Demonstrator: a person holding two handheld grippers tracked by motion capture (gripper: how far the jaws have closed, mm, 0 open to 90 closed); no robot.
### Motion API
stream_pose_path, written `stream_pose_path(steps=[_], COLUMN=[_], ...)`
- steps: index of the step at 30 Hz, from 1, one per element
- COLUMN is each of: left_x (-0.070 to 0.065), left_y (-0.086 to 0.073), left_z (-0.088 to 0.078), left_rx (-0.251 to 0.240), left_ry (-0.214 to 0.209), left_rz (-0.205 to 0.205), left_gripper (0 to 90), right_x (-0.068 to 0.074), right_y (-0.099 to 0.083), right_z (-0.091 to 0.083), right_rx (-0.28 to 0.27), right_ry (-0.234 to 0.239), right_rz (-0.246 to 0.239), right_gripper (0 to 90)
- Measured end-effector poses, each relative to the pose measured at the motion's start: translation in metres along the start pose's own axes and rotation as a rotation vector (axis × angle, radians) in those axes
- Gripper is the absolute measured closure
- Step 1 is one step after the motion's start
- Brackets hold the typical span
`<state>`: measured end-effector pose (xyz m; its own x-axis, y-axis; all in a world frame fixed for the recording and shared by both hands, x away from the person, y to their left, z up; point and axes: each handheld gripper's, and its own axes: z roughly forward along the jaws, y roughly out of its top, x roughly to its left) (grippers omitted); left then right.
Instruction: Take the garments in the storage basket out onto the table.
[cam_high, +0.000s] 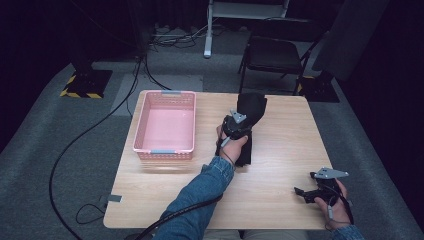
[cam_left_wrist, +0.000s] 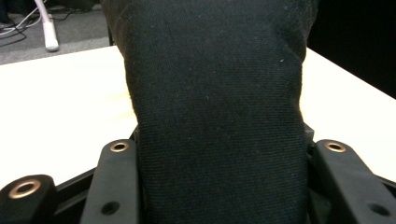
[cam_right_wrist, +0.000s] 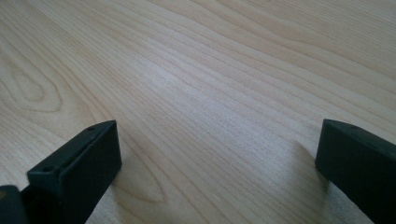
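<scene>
The left hand-held gripper (cam_high: 239, 121) is clenched on a black cloth (cam_high: 250, 112), and the left gripper view shows the fabric (cam_left_wrist: 219, 116) squeezed between its two jaws, which stand close together with the cloth bunched up thick between them. In the high view this cloth is lifted partly off the bench (cam_high: 280, 150) near its middle, a little toward the far side; its upper part rises above the gripper and its lower end hangs down to the wood beside the person's left hand (cam_high: 231, 145). The right hand-held gripper (cam_high: 320, 192) is released: its jaws stand wide apart with nothing between them, and it rests low over bare wood at the near right corner. To the left of the cloth, a pink basket (cam_high: 165, 150) stands on the bench with nothing in it. I judge that the step in hand is to carry the cloth to this basket. To do it well, the left grip should keep firm, the cloth should be raised enough that its hanging end clears the basket rim, and the release should come only when the whole cloth is above the inside.
</scene>
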<state>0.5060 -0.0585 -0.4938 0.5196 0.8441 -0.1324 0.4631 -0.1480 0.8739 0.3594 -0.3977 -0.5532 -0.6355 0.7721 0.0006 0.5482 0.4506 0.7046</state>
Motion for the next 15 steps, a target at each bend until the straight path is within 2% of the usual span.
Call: stream_pose_path(steps=[9,10,13,15], left_x=[-0.0004,-0.0007,-0.0005,0.0000], left_y=[-0.0015,-0.0014,-0.0005,0.0001], left_z=[0.0021,0.0033,0.0040,0.0034], left_rx=[0.015,0.019,0.019,0.011], left_ry=[-0.005,-0.022,-0.025,-0.025], left_rz=[-0.001,-0.002,-0.027,-0.037], left_gripper=[48.0,46.0,30.3,25.8], right_x=[0.0000,0.0000,0.0000,0.0000], right_y=[0.0000,0.0000,0.0000,0.0000], right_z=[0.0000,0.0000,0.0000,0.0000], right_rx=[0.000,0.000,0.000,0.000], right_ry=[0.000,0.000,0.000,0.000], right_rz=[0.000,0.000,0.000,0.000], right_gripper=[0.1,0.1,0.1,0.1])
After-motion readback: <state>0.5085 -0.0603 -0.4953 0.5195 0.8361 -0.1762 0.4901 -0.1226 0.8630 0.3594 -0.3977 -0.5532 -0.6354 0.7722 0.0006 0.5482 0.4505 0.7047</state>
